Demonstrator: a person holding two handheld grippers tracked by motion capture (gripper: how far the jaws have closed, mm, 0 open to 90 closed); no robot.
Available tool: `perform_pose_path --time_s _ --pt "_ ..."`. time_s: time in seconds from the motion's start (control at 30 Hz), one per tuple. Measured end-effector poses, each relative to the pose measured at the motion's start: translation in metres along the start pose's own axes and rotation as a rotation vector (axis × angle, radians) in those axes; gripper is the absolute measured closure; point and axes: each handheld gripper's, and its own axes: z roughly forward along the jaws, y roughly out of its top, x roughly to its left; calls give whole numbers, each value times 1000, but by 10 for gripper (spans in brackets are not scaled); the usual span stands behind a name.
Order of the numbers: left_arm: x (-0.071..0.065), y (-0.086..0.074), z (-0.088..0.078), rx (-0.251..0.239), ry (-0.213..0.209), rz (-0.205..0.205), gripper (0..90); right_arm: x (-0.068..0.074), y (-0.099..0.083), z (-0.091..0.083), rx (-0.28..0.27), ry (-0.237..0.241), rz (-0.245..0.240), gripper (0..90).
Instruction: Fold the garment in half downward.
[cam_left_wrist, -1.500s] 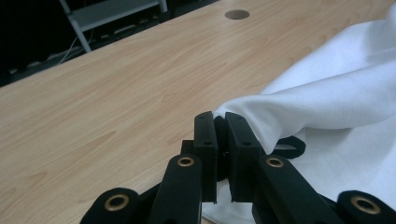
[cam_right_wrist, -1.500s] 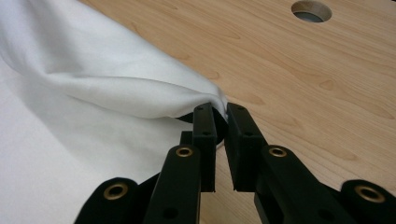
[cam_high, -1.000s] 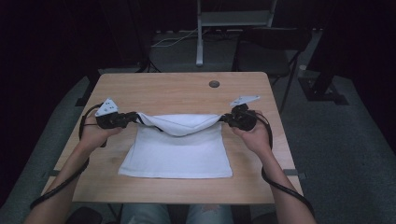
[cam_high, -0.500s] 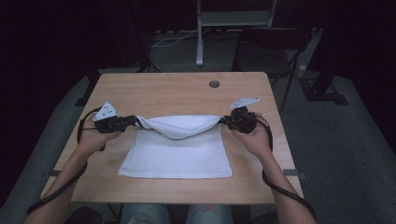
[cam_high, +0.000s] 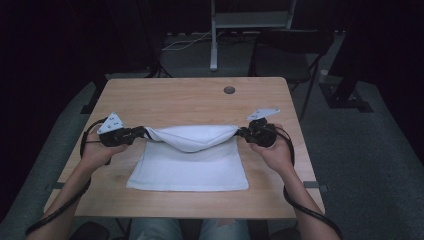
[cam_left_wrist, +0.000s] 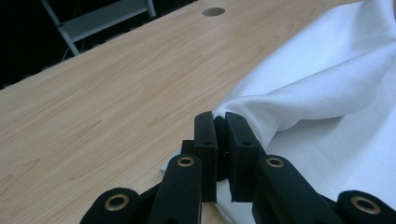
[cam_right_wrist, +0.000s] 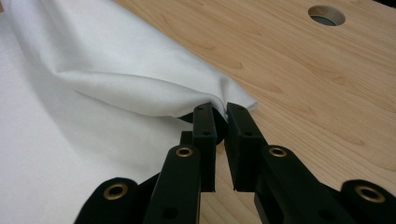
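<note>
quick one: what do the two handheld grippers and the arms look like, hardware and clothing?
Both the left gripper and the right gripper are black, with flat two-bar jaws pinned by brass-coloured rivets. Each carries a grey three-cornered plate and trails a black cable. Forearms are bare, no sleeves visible.

A: What can't you make out?
B: The white cloth (cam_left_wrist: 327, 93) runs off the right edge in the left gripper view.
A: And the pinched corners?
B: Hidden between the closed jaws; dark far room unreadable.
</note>
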Motion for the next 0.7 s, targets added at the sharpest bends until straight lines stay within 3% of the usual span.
perform_pose_path --time_s 0.7 --pt "-11 -7 -8 2 -5 19 845 11 -6 -9 -6 10 -25 832"
